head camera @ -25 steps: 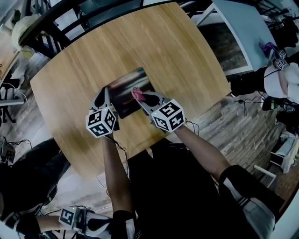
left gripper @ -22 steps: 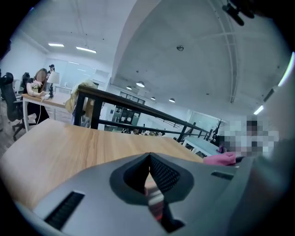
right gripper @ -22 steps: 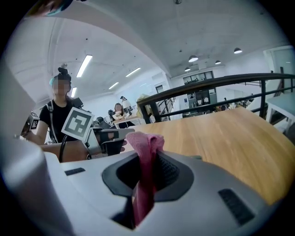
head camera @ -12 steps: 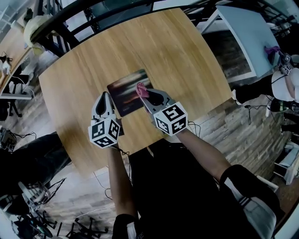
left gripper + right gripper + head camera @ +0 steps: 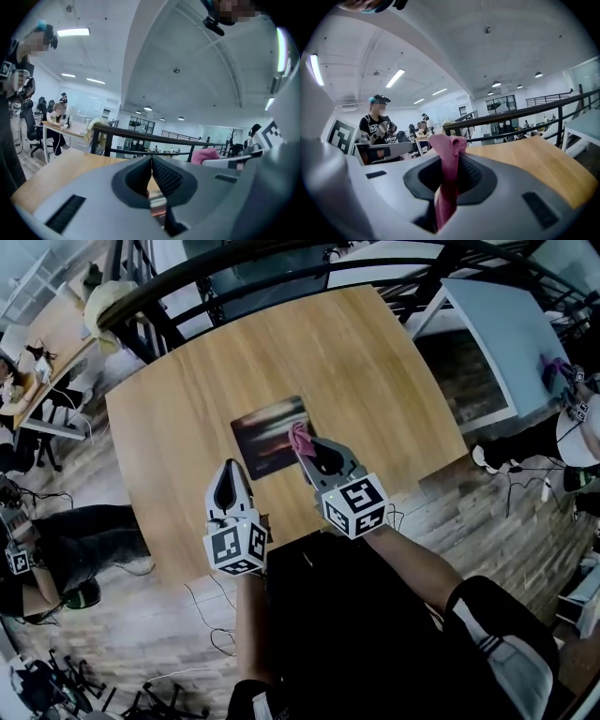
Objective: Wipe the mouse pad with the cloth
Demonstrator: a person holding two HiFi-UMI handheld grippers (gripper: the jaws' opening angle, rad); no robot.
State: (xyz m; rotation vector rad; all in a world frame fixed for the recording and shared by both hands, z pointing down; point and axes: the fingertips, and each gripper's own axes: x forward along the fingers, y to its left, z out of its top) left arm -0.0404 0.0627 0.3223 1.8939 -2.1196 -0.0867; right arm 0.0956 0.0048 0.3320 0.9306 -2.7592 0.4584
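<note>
The dark mouse pad (image 5: 267, 432) lies on the round wooden table (image 5: 375, 362). My right gripper (image 5: 303, 447) is shut on a pink cloth (image 5: 299, 435), which hangs over the pad's right edge. In the right gripper view the cloth (image 5: 446, 147) stands up out of the closed jaws. My left gripper (image 5: 228, 467) is shut with nothing in it, off the pad, just past its near left corner. In the left gripper view its jaws meet in a thin line, and the pink cloth (image 5: 205, 155) shows to the right.
A black railing (image 5: 281, 263) runs behind the table. A light blue table (image 5: 502, 320) stands at the right. The table's near edge is close to both grippers. People sit at a desk (image 5: 42, 357) at the far left.
My left gripper has pulled back off the pad's left edge toward the table's near edge. My right gripper still holds the cloth at the pad's right side.
</note>
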